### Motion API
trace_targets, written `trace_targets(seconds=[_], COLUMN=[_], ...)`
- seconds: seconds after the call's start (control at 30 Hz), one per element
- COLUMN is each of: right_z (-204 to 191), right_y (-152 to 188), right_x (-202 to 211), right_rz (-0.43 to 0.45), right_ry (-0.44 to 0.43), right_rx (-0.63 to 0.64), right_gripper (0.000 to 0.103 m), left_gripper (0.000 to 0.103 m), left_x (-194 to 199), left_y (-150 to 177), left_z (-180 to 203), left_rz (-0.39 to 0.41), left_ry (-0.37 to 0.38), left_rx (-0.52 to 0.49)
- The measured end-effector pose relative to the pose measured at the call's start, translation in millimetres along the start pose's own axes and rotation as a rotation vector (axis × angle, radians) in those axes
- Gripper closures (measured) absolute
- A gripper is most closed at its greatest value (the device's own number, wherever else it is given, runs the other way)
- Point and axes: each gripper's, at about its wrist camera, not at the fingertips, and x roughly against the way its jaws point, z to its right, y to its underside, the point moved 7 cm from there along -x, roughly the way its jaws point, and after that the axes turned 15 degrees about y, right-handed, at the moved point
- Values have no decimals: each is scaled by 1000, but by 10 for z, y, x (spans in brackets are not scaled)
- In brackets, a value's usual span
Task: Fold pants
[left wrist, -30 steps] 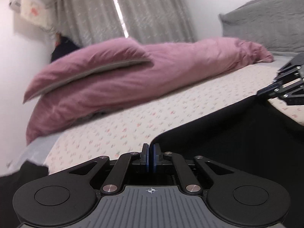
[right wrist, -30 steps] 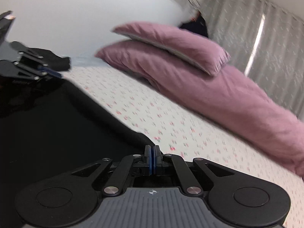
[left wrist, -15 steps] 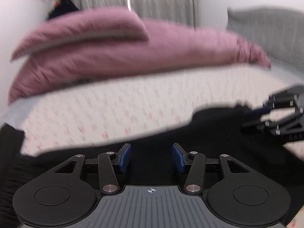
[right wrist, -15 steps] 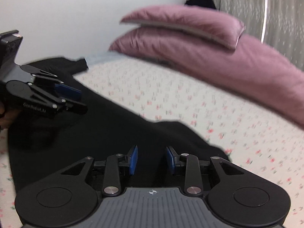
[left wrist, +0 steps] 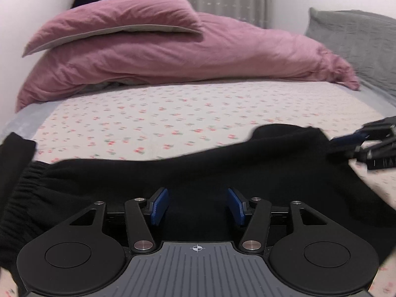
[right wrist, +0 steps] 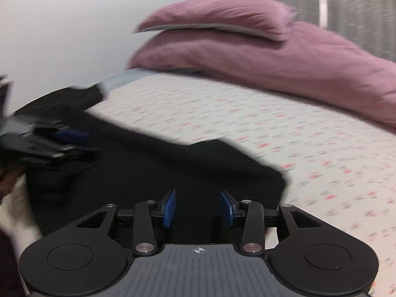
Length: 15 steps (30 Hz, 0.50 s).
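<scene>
One pair of black fabric pants [left wrist: 222, 168] lies flat on a floral-print bedsheet [left wrist: 173, 113], beneath both opening grippers: the left gripper [left wrist: 198, 206] and right gripper [right wrist: 198, 208] hold nothing. No lettering is legible. A mauve duvet [left wrist: 173, 59] lies behind.

Pants [left wrist: 222, 168] lie on the sheet [left wrist: 173, 109]; behind, a pillow [left wrist: 118, 22] apparently atop the duvet [left wrist: 222, 54].

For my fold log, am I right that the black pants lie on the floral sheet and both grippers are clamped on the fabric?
Not quite: the black pants do lie on the floral sheet, but the left gripper and right gripper are opening, pads clear of the fabric, as each wrist view shows.
</scene>
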Motion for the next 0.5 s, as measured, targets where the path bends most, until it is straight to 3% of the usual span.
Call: trace_targets(seconds=[0.1, 0.2, 0.33, 0.5], right_z=[-192, -220, -81, 77], right_y=[179, 405, 518, 607], right_x=[95, 167, 291, 437], right_rz=[-33, -28, -16, -41], right_ry=[-69, -73, -95, -79], right_rx=[72, 151, 121, 123], right_gripper=[63, 62, 62, 62], left_gripper=[49, 44, 41, 41], left_x=[16, 68, 199, 377], left_y=[126, 290, 518, 601], left_z=[129, 135, 76, 55], left_rz=[-26, -38, -11, 9], left_ry=[26, 36, 63, 41], left_rx=[-46, -61, -57, -45])
